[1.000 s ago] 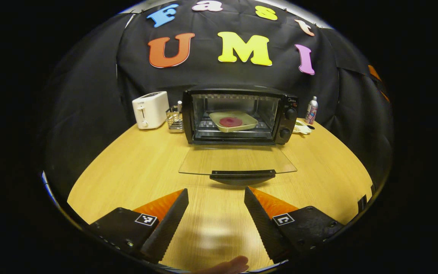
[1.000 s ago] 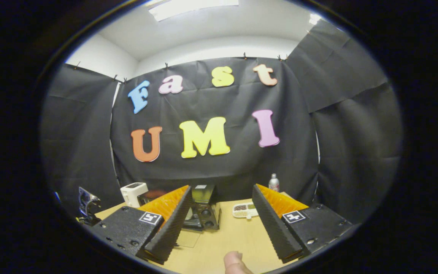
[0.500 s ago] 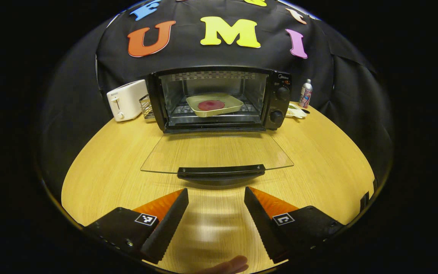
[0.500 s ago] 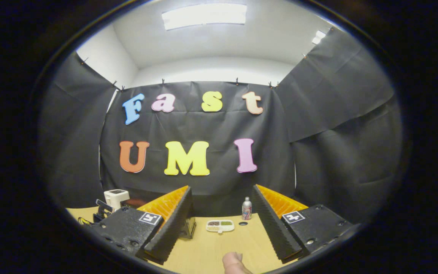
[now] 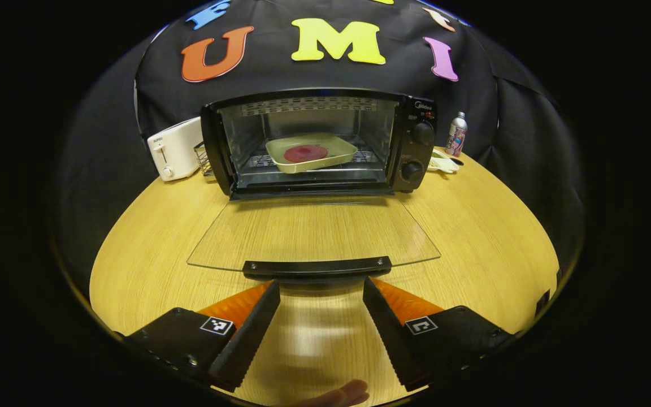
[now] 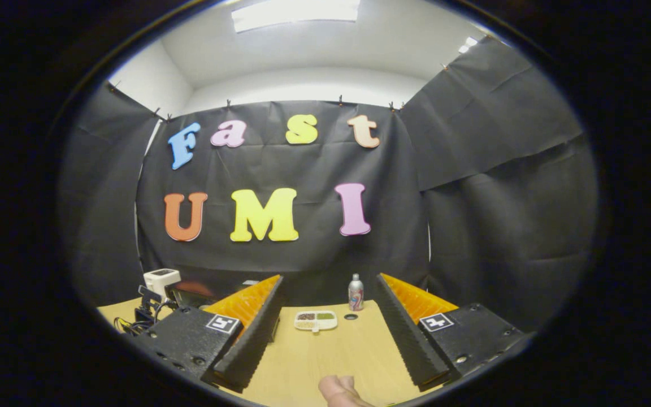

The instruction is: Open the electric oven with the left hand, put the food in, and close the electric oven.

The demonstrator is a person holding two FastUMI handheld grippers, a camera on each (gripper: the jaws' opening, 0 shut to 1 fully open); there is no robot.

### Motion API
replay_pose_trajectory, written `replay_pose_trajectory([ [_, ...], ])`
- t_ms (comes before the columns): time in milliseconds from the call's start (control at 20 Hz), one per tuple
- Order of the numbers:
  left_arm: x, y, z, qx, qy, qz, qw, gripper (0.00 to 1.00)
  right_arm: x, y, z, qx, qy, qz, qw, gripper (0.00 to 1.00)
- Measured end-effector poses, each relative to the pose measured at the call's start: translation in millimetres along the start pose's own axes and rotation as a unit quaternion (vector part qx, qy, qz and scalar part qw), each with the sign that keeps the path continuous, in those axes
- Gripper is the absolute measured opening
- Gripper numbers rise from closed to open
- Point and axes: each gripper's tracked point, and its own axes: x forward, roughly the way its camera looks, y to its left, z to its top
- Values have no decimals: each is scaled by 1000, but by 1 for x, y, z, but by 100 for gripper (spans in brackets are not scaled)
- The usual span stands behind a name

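Oven (image 5: 317,141) sits at the back of the table (image 5: 484,237), door (image 5: 314,232) folded flat toward me, handle (image 5: 317,267) at its near edge, just ahead of my left tool (image 5: 321,294). Tray (image 5: 309,152) is on the rack inside, food (image 5: 305,153) on the tray. Toaster (image 5: 174,148) is left of the oven, wire rack (image 5: 203,161) between them. Right of the oven: small dish (image 5: 443,164), can (image 5: 457,134) behind it. In the right gripper view, my right tool (image 6: 325,311) points at dish (image 6: 315,320) and can (image 6: 355,292) at the table's far edge.

Recording booth (black cloth walls (image 6: 500,169))
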Motion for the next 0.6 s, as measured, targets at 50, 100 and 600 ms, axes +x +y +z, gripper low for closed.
replay_pose_trajectory([
  [50,2,-2,0,2,3,-7,1000,95,0,2,0,4,1,4,1000,96],
  [100,4,-2,1,3,2,-8,1000,94,-1,2,0,6,1,8,1000,96],
  [600,11,4,-5,1,16,3,1000,94,-9,6,3,6,-9,12,1000,96],
])
